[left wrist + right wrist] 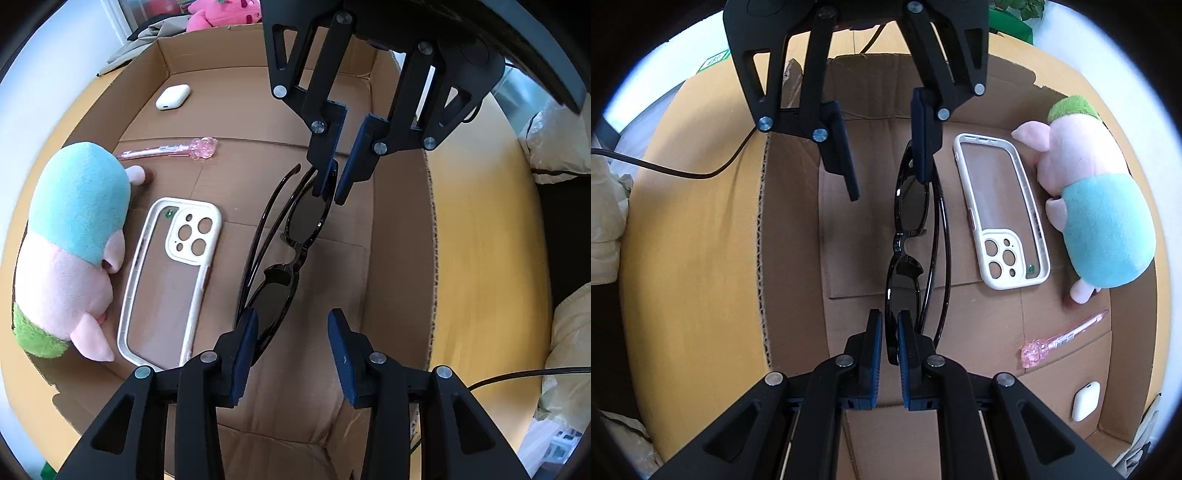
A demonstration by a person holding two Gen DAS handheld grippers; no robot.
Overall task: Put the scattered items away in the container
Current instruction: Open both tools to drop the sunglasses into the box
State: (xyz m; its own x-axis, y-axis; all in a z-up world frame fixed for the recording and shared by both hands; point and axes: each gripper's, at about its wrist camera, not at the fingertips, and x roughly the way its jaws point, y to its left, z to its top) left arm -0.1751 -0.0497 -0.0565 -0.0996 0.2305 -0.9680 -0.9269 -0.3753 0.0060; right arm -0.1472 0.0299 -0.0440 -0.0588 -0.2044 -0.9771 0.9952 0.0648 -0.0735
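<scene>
Black folded sunglasses (pixel 295 236) (pixel 908 236) hang over the floor of the open cardboard box (pixel 266 107) (pixel 798 229). My right gripper (pixel 889 334) (pixel 330 184) is shut on one end of their frame. My left gripper (pixel 291 332) (pixel 886 162) is open, its left pad touching the other end of the sunglasses. The two grippers face each other. In the box lie a plush pig (pixel 77 236) (pixel 1097 206), a white phone case (pixel 173 277) (pixel 1001 210), a pink pen (pixel 173 149) (pixel 1060 339) and a white earbud case (pixel 172 96) (pixel 1085 405).
The box stands on a yellow table (pixel 480 240) (pixel 690 240). A black cable (pixel 683 171) (pixel 517 376) crosses the table beside the box. Cream cushions (pixel 565 332) lie past the table edge. A pink plush toy (pixel 221 14) sits behind the box.
</scene>
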